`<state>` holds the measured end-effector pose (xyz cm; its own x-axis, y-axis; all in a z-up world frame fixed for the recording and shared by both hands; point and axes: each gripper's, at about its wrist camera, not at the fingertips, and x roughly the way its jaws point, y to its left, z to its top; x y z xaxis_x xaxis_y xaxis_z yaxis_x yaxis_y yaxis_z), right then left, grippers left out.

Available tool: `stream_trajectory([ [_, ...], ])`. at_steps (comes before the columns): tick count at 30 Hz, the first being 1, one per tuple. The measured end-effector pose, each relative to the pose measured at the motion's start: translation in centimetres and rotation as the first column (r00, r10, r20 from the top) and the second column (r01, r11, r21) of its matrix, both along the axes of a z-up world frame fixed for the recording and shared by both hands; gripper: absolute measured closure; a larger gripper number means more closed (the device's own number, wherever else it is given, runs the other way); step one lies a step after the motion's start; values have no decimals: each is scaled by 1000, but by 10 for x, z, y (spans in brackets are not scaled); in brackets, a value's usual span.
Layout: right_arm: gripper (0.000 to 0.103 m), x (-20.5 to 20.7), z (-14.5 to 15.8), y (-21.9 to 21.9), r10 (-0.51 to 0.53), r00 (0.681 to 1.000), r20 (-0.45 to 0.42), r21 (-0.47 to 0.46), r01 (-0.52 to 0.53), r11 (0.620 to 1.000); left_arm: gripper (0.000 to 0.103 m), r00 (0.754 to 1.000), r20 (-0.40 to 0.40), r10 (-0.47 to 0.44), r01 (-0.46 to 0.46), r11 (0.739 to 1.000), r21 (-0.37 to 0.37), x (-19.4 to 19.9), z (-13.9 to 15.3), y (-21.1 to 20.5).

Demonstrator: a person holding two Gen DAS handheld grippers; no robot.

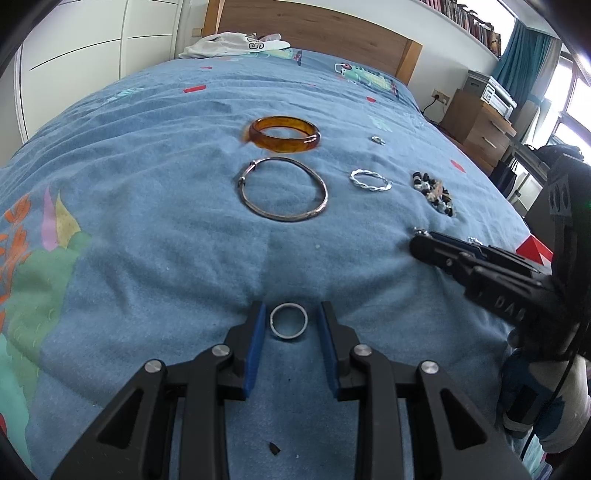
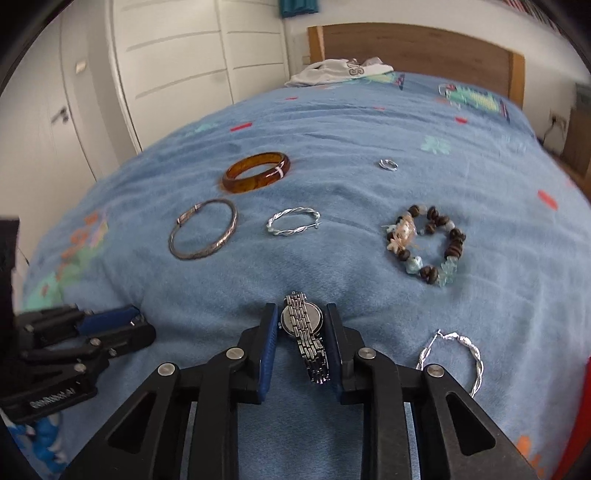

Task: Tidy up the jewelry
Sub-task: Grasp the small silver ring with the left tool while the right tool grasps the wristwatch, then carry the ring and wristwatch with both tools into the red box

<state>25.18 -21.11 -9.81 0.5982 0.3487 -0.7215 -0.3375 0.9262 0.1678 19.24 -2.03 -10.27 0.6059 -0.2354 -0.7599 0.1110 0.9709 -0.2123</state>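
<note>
Two grippers are seen low over the blanket (image 1: 147,240). A thin, light, slippery ring (image 1: 289,320) lies unpinched between the spread left gripper (image 1: 290,325). The watch (image 2: 303,325), its case flanked by the right gripper (image 2: 302,328) without evident contact, is best taken across the stiff case, its link band being floppy.

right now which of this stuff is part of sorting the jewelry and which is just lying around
Part of the job:
ring
watch
amber bangle
silver bangle
bead bracelet
twisted hoops

Lying about:
white clothes
printer
books
</note>
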Motion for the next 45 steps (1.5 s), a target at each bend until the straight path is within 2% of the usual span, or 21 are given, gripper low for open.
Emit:
stream_trajectory([
  [3,78,5,-2,-17,-30,999,-37,117,34,993,80,1000,1,2,-2,1000,-6,0,0,1],
  [6,78,6,-1,-23,-49,998,-48,156,56,986,84,1000,2,3,-3,1000,-12,1,0,1],
  [21,78,-10,10,-17,-36,999,-23,128,38,991,84,1000,26,-12,13,1000,-19,-6,7,-2],
  [32,79,-45,43,-26,-82,997,7,154,80,985,84,996,66,-54,54,999,3,-24,31,-15],
  [39,79,-82,80,-56,-155,987,49,158,145,977,84,986,68,-151,154,988,-31,-43,52,-55],
  [45,79,-119,112,-107,-250,964,93,137,236,962,84,946,101,-307,314,947,-65,-64,80,-126],
])
